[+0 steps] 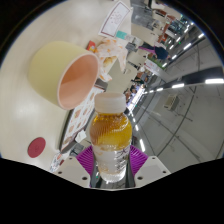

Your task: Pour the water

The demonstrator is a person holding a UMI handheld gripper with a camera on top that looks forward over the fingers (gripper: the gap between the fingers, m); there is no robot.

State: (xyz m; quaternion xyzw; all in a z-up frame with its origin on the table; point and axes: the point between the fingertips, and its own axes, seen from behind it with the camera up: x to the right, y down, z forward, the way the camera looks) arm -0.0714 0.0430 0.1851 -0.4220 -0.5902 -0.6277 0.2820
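The white worktop (40,110) appears steeply tilted, so the whole rig seems tipped over. On it lies or leans a pale yellow cup (65,75) with a salmon-pink inside, its mouth turned toward the bottle. The clear plastic bottle (111,140), part-filled with amber liquid, sits clamped in the tongs (111,160), a purple pad at each side of its lower body, its white neck pointing at the cup. I'd judge it light but thin-walled and slick: squeeze too hard and it buckles. Mid-body, below the shoulder, looks the safest hold.
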